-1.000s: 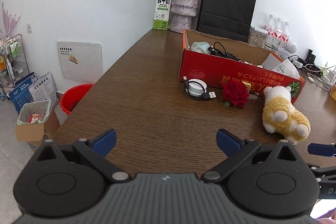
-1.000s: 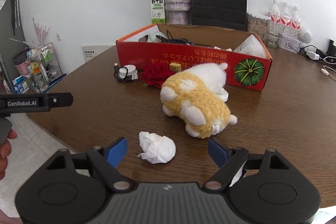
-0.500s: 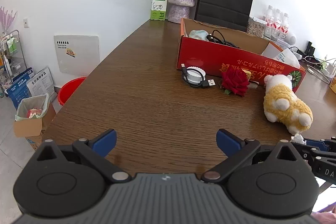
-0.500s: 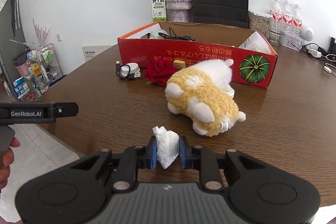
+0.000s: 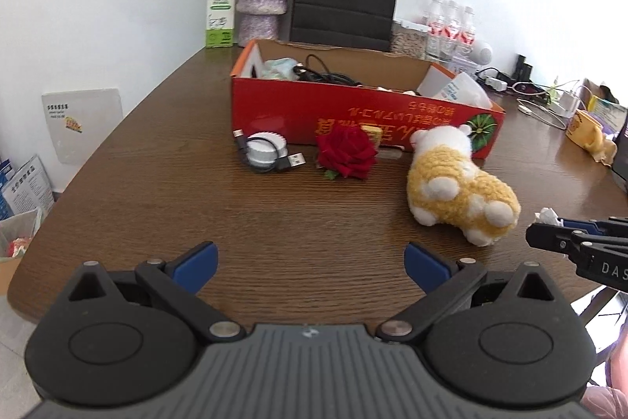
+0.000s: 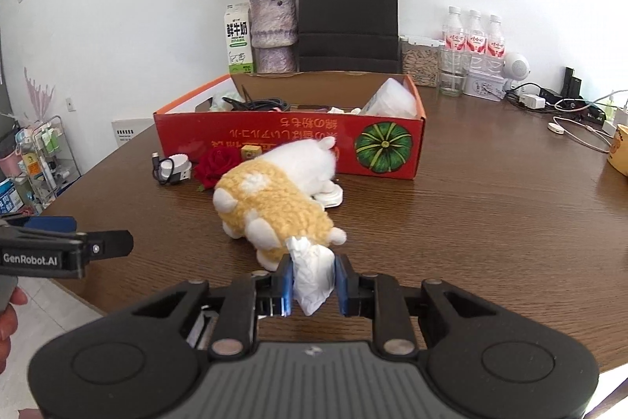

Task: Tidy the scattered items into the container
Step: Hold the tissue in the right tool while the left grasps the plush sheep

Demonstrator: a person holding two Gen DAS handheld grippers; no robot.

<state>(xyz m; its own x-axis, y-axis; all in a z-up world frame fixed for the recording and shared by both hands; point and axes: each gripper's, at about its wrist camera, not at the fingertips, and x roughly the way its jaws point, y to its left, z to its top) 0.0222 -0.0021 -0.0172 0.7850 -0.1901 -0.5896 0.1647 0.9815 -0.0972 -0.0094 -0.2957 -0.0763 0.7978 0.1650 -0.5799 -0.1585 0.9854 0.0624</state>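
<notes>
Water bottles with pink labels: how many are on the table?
3, in a row at the table's back edge by the wall: left bottle, middle bottle, right bottle. More could be hidden behind them.

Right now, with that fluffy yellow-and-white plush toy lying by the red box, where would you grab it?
Across the yellow-and-white plush toy's woolly middle, from above, is likely best: it lies on its side, legs toward the camera, and the soft body squeezes. The open left hand-held gripper is free.
</notes>
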